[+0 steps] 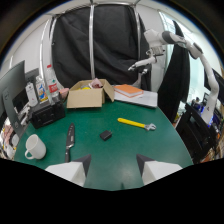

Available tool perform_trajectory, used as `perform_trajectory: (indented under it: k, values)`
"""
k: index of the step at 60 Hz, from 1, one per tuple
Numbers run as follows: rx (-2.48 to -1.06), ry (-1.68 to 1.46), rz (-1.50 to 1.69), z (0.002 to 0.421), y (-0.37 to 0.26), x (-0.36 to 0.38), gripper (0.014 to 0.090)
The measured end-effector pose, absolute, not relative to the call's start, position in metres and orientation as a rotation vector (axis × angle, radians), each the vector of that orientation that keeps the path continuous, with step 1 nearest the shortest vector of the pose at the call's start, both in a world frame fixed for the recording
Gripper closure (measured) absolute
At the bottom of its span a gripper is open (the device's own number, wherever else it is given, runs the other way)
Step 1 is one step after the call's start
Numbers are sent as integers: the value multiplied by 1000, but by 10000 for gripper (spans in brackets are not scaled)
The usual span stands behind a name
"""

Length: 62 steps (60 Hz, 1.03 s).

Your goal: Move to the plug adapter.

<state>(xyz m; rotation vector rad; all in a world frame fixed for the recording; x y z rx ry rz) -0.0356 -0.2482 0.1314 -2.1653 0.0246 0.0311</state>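
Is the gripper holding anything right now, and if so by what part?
Nothing is held. The gripper is open, fingers apart over bare green table; the plug adapter lies beyond them, untouched.

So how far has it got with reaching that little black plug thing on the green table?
Done: the tongs are already pointed roughly at the plug adapter, which lies on the green table between the knife and the yellow wrench.
In hand: the tongs are open and hold nothing.
Left: closing the gap, since the adapter sits well beyond the fingertips.
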Motion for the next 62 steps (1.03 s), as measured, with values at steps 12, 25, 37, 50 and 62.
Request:
perform_trajectory:
  k: [12,25,37,50,62]
  values:
    - [-2195,21,9,98,-180,-59,192]
    - [-2214,3,6,69,-137,-69,192]
    - [-2256,-21,19,49,-133,-76,189]
    - [-2263,-51,15,45,-134,-75,194]
    - [-2258,-67,22,48,-136,-78,193]
